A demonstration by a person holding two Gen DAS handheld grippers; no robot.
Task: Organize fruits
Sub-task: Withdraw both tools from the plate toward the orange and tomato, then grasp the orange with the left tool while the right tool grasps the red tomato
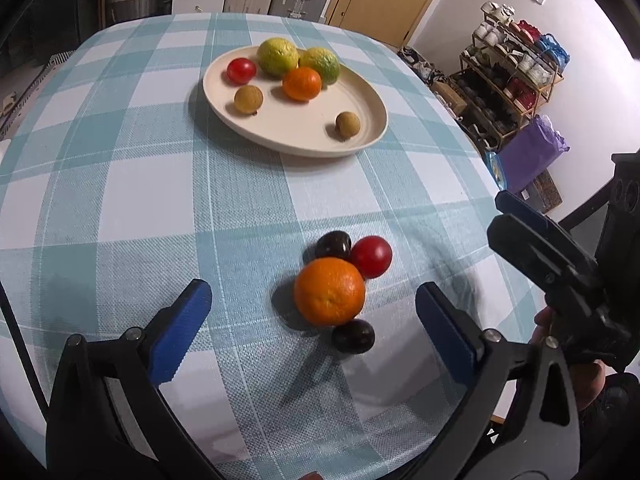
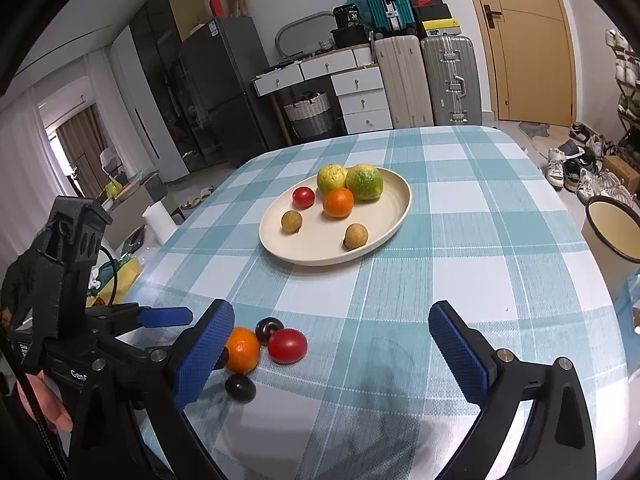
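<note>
Left wrist view shows the orange (image 1: 329, 291) on the worktop (image 1: 120, 184), touching two dark plums and a tomato (image 1: 371, 257), short of the plate (image 1: 296, 142), between my wide-open, empty left fingers (image 1: 182, 332); closing carelessly could scatter its neighbours.

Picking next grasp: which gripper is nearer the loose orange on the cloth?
Left. The left gripper frames the orange between open fingers; the right gripper sits off to the orange's right, also open.
</note>
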